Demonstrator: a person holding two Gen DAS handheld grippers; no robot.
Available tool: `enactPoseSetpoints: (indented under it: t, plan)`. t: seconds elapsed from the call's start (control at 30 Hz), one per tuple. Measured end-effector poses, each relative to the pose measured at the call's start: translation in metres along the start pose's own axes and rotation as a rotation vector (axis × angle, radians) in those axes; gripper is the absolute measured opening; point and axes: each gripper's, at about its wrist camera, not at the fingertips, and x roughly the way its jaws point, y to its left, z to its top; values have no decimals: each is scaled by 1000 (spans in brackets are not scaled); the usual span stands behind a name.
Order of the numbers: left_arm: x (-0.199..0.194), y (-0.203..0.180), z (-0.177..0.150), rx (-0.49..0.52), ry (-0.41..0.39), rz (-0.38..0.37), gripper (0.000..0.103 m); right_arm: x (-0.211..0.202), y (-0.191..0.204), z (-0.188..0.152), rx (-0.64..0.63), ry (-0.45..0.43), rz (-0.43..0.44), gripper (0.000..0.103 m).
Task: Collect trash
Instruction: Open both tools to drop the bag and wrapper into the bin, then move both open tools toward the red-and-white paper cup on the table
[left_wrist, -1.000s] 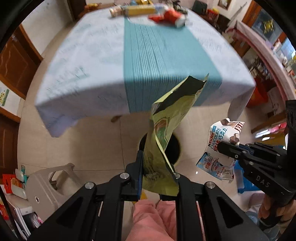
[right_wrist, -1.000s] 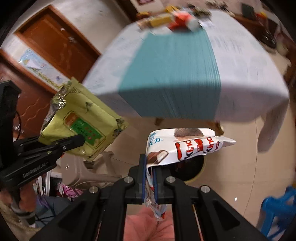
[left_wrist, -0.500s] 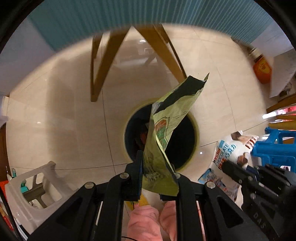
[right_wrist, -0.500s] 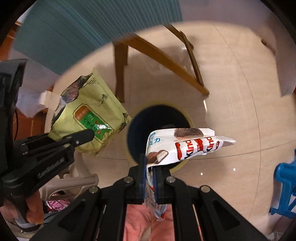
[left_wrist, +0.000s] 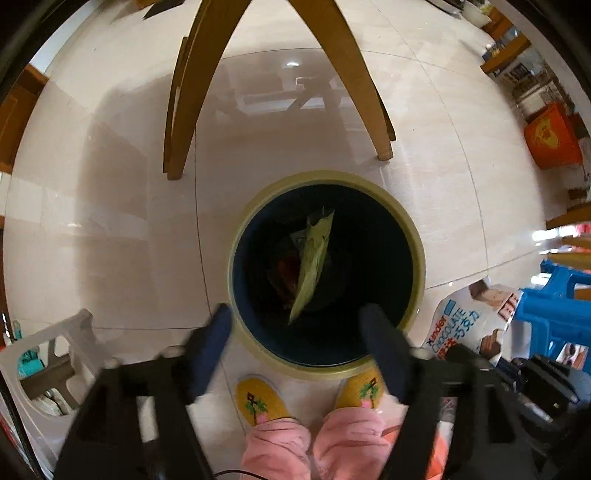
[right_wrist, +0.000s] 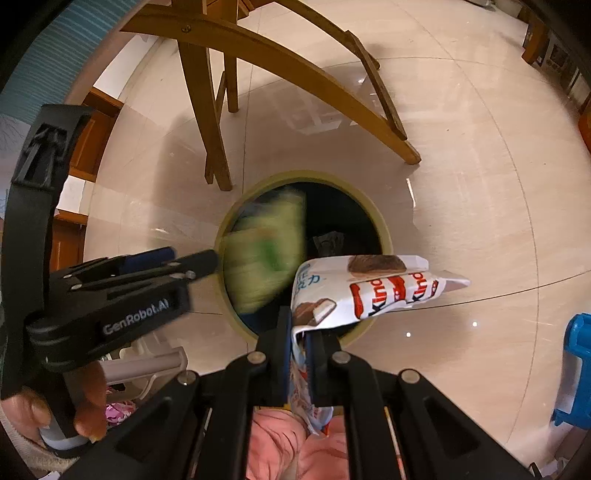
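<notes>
The left tongs (left_wrist: 295, 325) point straight down over the bin (left_wrist: 413, 236), a dark round pail with a yellowish rim standing on the pale tiled floor (left_wrist: 110, 206). Their jaws are opening, blurred in the frame, with nothing between them. The green bag (left_wrist: 314, 262) is loose inside the bin, edge-on and tilted among dark trash; in the right wrist view it is a green blur (right_wrist: 266, 258) within the bin's mouth, just beyond the left tongs' tips.

The right tongs (right_wrist: 297, 332) are pressed together on the Kinder wrapper (right_wrist: 369, 288), pinching its lower part while the rest spreads out to the right over the near rim of the bin (right_wrist: 384, 229). In the left wrist view the wrapper (left_wrist: 465, 325) sits just right of the bin, next to a blue stool (left_wrist: 554, 310).

Wooden legs (left_wrist: 184, 110) stand on the floor beyond the bin. The person's yellow slippers (left_wrist: 258, 398) and pink trouser legs (left_wrist: 277, 450) are at the bin's near side. A hand (right_wrist: 88, 402) grips the left tool's handle.
</notes>
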Motion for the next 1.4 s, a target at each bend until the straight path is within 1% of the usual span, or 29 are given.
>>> enactPoseSetpoints:
  t: [0.13,0.33,0.47,0.63,0.73,0.77,0.8,0.83,0.9,0.93,1.0,1.23,1.4]
  plan:
    - [0,5,3,-28,-6,23,82,-2,3,5,-8,-3,12,6]
    - [-8,29,-4,-94,-13,52,82,0,7,6,-30,-9,31,6]
    - [-16,45,-10,-131,-12,72,83,5,16,13,-44,-9,46,7]
    - [-27,67,-20,-142,-6,87,83,10,34,25,-70,-9,65,8]
    - [-34,74,-23,-145,-14,90,83,18,40,32,-71,7,52,8]
    - [-36,77,-24,-144,-12,83,88,20,41,34,-67,18,45,10]
    - [-38,78,-24,-141,-10,76,91,23,42,36,-63,27,36,16]
    - [-41,78,-24,-136,-13,69,95,23,43,36,-62,29,32,27]
    - [-45,78,-22,-126,-22,64,96,21,45,36,-59,22,36,40]
    - [-49,77,-22,-117,-29,67,97,20,46,36,-58,20,36,43]
    - [-56,76,-21,-104,-38,62,97,19,46,36,-53,19,35,45]
    - [-80,76,-18,-112,-67,64,97,8,47,33,-37,25,11,45]
    - [-110,74,-17,-113,-89,66,97,-16,51,33,-22,19,13,45]
